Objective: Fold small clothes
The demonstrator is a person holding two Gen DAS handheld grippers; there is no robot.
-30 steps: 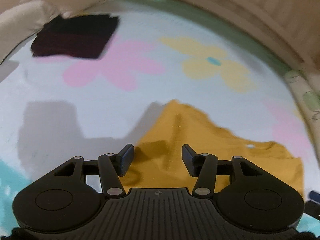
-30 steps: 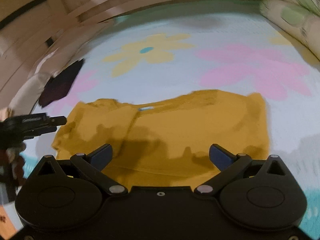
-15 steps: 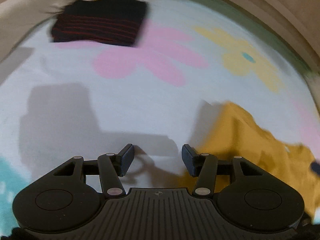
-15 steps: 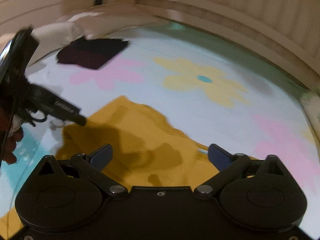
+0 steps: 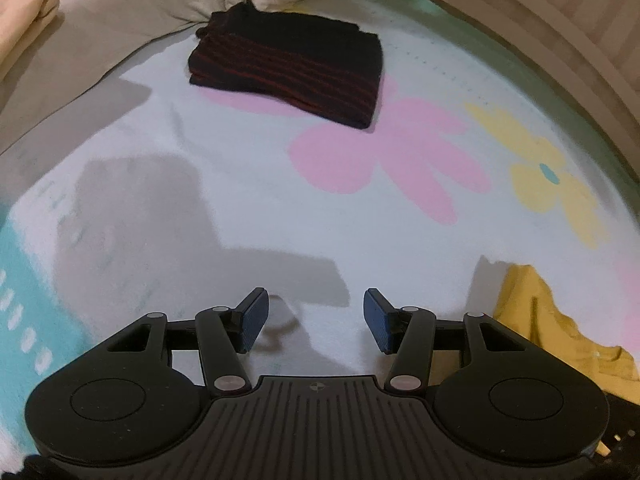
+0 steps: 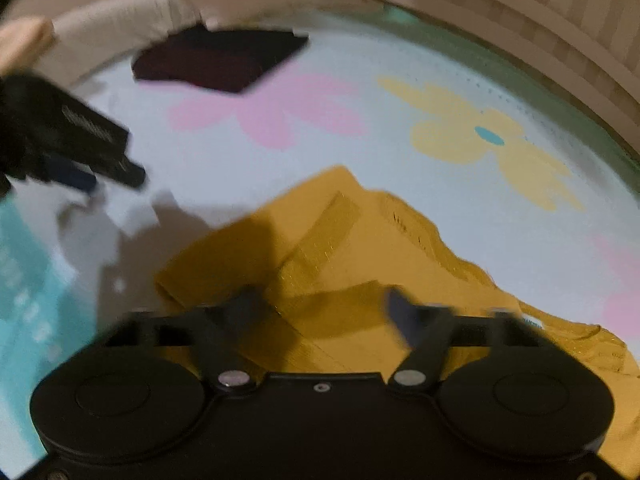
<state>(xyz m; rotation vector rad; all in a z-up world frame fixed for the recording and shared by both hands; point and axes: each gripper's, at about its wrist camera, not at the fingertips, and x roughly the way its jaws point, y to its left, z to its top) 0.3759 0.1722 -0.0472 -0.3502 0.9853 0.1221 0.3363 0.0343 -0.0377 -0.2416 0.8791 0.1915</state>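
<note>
A mustard-yellow shirt (image 6: pixel 360 256) lies partly folded on the flowered bedspread, right under my right gripper (image 6: pixel 322 310). That gripper is open, its jaws narrower than before, and blurred by motion. The shirt's edge shows at the lower right of the left wrist view (image 5: pixel 548 328). My left gripper (image 5: pixel 316 320) is open and empty over bare bedspread, left of the shirt. It shows as a dark shape at the left of the right wrist view (image 6: pixel 80 136).
A folded black garment with red stripes (image 5: pixel 292 68) lies at the far side of the bed, also in the right wrist view (image 6: pixel 224 60). Cream pillows (image 5: pixel 100 12) line the far left. A wooden bed frame (image 5: pixel 560 20) curves along the right.
My left gripper has swung left off the yellow shirt onto bare bedspread. My right gripper has moved over the shirt's folded corner and its jaws have narrowed.
</note>
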